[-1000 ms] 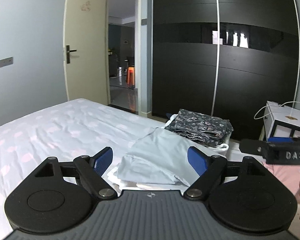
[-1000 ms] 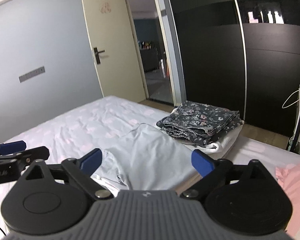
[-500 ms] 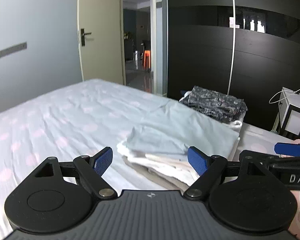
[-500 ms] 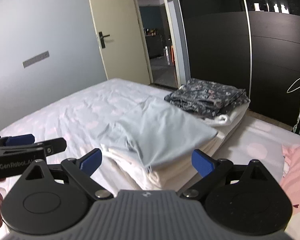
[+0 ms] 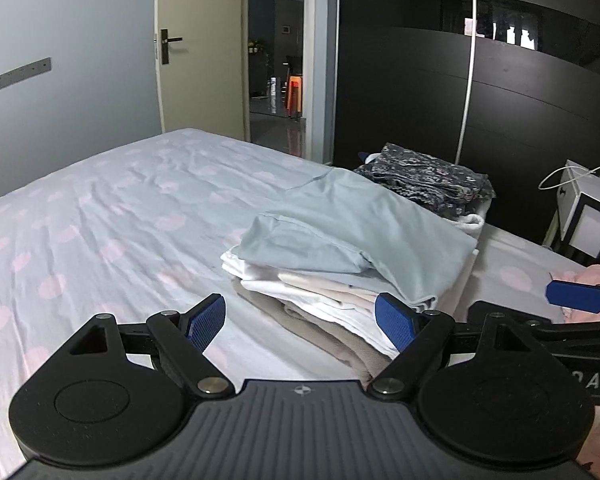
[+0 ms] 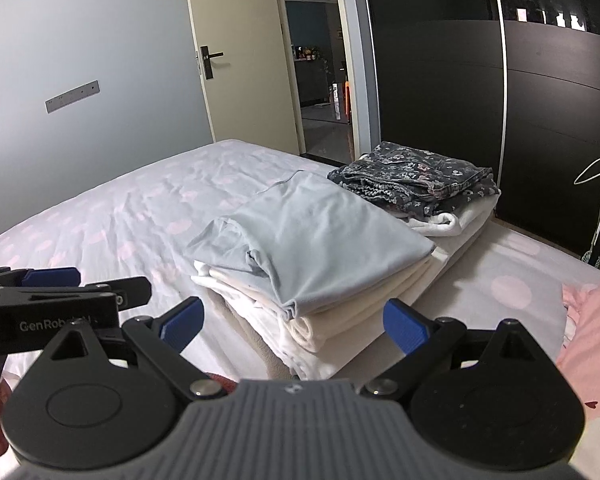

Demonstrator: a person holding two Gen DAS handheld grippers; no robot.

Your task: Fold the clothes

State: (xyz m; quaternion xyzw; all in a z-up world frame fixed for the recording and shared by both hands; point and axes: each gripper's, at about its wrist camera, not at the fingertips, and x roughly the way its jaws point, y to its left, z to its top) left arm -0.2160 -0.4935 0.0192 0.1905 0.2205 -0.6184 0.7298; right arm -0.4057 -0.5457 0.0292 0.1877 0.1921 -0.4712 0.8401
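A spotted bed sheet (image 5: 112, 208) is stretching ahead; the left gripper (image 5: 300, 322) and right gripper (image 6: 292, 322) are hovering wide apart, empty, with the folded clothes stack (image 6: 312, 256) lying just beyond their fingertips

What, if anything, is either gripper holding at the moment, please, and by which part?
Nothing is held. The left gripper and right gripper are both open, short of the folded pale-blue garment topping the stack of clothes.
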